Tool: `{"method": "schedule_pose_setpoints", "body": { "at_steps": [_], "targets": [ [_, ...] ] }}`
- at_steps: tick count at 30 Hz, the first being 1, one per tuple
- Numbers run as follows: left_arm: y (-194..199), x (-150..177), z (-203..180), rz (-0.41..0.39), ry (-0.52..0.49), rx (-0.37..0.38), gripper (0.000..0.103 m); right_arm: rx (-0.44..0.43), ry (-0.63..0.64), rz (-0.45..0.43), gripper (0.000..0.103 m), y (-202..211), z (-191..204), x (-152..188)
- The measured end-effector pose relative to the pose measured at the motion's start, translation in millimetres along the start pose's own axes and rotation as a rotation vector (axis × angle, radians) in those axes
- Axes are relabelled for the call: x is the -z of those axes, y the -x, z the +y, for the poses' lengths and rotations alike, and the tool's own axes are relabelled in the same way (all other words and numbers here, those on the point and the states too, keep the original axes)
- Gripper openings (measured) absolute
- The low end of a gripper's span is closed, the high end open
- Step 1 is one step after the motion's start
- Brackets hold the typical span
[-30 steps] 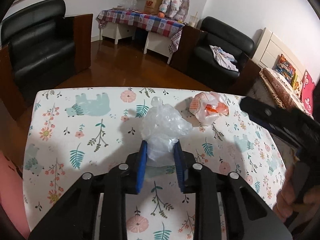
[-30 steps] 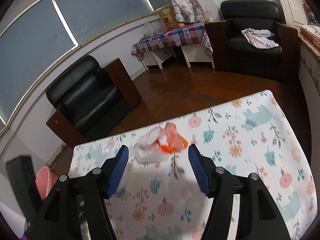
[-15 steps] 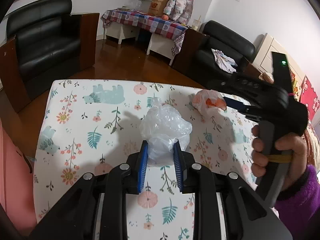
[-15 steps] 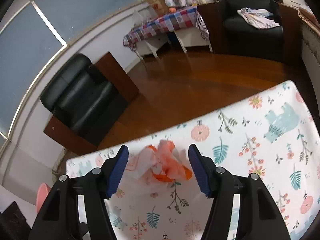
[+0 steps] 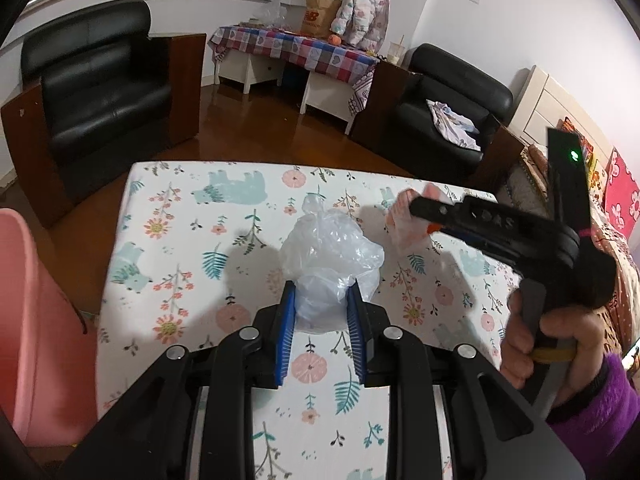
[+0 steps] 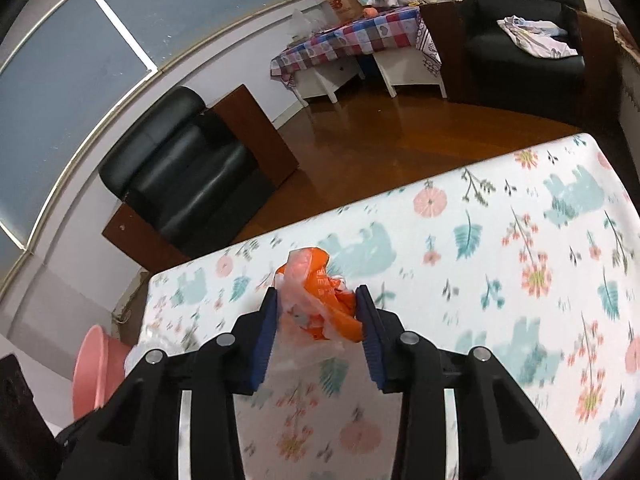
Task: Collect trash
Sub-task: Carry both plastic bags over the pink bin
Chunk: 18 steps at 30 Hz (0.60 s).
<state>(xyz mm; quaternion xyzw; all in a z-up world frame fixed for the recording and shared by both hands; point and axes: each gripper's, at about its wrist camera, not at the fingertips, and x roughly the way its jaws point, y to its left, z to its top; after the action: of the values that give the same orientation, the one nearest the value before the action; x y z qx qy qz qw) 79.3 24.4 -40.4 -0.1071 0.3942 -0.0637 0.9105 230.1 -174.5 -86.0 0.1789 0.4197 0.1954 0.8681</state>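
Note:
A crumpled clear plastic bag stands between the blue pads of my left gripper, which is shut on its lower part, over the floral tablecloth. An orange-and-white plastic bag fills the gap between my right gripper's pads. Its jaws are closing and the pads press the bag's sides, just above the cloth. In the left wrist view the right gripper, held by a hand in a purple sleeve, covers most of that bag.
A pink bin stands on the floor by the table's left side, also seen as the pink bin in the right wrist view. Black armchairs and a checked side table stand across the wooden floor.
My right gripper has come down over the orange-and-white bag and its jaws have closed in onto it. The left gripper, still holding the clear bag, has drawn back a little and risen.

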Motion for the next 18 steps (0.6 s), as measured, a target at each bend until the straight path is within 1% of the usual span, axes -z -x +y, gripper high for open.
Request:
{"method": "schedule_pose_setpoints", "body": {
  "at_steps": [5,13,18],
  "targets": [
    [18.9,4.5,1.4,-0.022,0.002,-0.022,0.024,-0.034,0.035,-0.017,0.038,30.1,18.8,25.4],
    [49.1,16.9,5.2,-0.045,0.035,-0.05,0.024,-0.028,0.122,-0.042,0.039,71.8,51.9,63.9],
    [63.0,28.3,10.9,-0.054,0.062,-0.08,0.024,-0.029,0.156,-0.03,0.039,85.0,68.3,82.8]
  ]
}}
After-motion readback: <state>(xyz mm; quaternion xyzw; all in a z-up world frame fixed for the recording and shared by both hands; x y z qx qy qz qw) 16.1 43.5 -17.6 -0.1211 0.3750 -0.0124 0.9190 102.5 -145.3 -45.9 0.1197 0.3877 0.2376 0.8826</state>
